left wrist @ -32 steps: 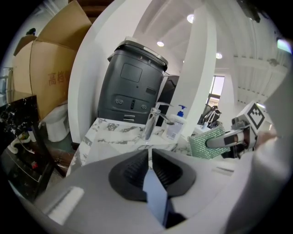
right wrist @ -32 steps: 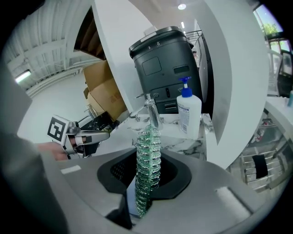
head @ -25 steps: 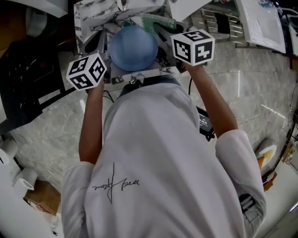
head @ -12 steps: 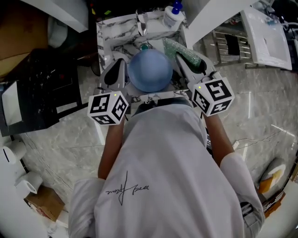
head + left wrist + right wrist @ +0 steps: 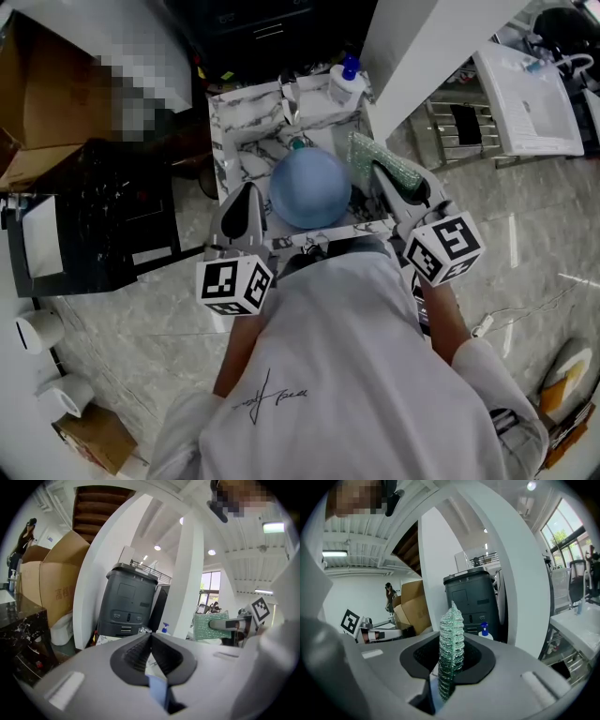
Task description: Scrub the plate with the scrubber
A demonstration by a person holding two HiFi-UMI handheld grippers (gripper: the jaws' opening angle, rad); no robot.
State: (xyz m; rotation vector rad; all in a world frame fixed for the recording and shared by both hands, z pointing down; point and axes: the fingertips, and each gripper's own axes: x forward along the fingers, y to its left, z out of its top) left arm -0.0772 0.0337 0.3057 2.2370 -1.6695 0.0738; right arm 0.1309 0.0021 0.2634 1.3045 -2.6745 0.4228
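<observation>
Both grippers have shifted lower in the head view. The left gripper, its jaws just closing, pinches the blue plate by its rim; the right gripper clamps the green scrubber just beside it.

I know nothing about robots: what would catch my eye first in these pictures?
The round blue plate sits at the centre of the head view, its edge between the jaws of the left gripper, which have just been closing on it. To its right, the right gripper pinches a glittery green scrubber, standing on edge between its jaws. Black-and-white marker cubes ride on both grippers.
</observation>
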